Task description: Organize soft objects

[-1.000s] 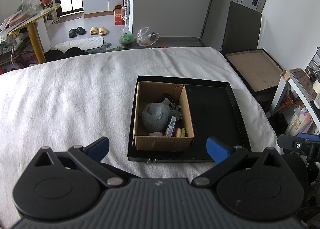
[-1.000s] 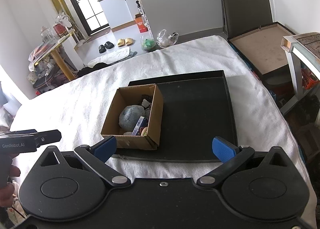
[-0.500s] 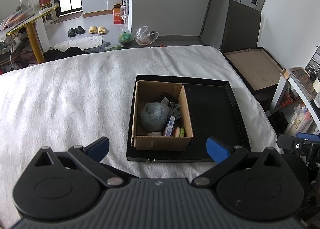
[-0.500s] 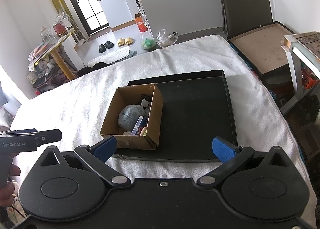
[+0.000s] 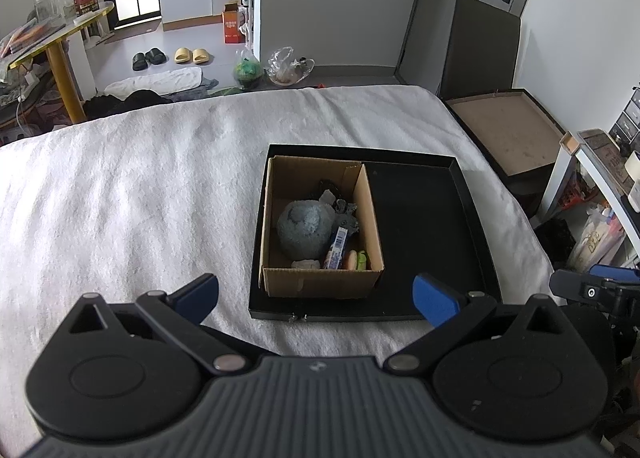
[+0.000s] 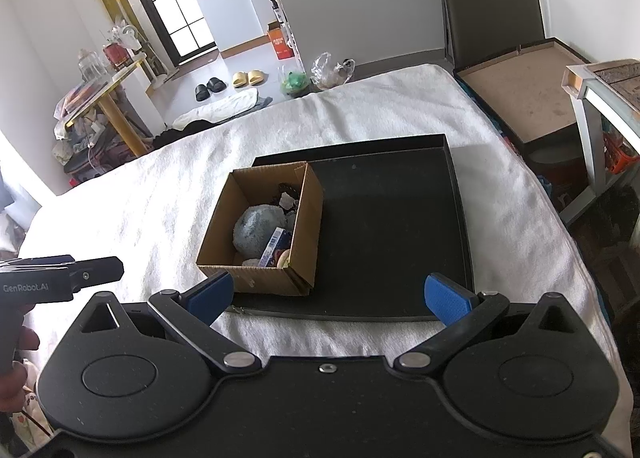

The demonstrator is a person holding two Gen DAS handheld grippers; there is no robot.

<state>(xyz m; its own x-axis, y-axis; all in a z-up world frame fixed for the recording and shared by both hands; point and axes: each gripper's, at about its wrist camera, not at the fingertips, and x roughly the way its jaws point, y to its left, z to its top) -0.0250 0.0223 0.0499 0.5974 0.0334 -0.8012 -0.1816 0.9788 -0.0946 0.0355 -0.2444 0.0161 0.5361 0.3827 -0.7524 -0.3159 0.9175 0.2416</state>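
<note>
A cardboard box (image 5: 320, 282) (image 6: 256, 278) stands in the left part of a black tray (image 5: 420, 226) (image 6: 392, 226) on a bed covered with a white towel. In the box lie a blue-grey plush ball (image 5: 306, 226) (image 6: 256, 228), a small blue-and-white packet (image 5: 336, 248) (image 6: 274, 246), small dark and pale items, and an orange and a green piece (image 5: 356, 260). My left gripper (image 5: 316, 296) is open and empty, just short of the box's near wall. My right gripper (image 6: 328, 294) is open and empty, over the tray's near edge.
The white towel (image 5: 140, 194) covers the bed all around the tray. A brown-lined open case (image 5: 508, 130) lies on the floor to the right, with a shelf (image 5: 600, 178) next to it. A yellow-legged table (image 5: 52, 58), slippers and bags are beyond the bed.
Both views have shifted very slightly toward the box; the box contents and both open grippers look the same.
</note>
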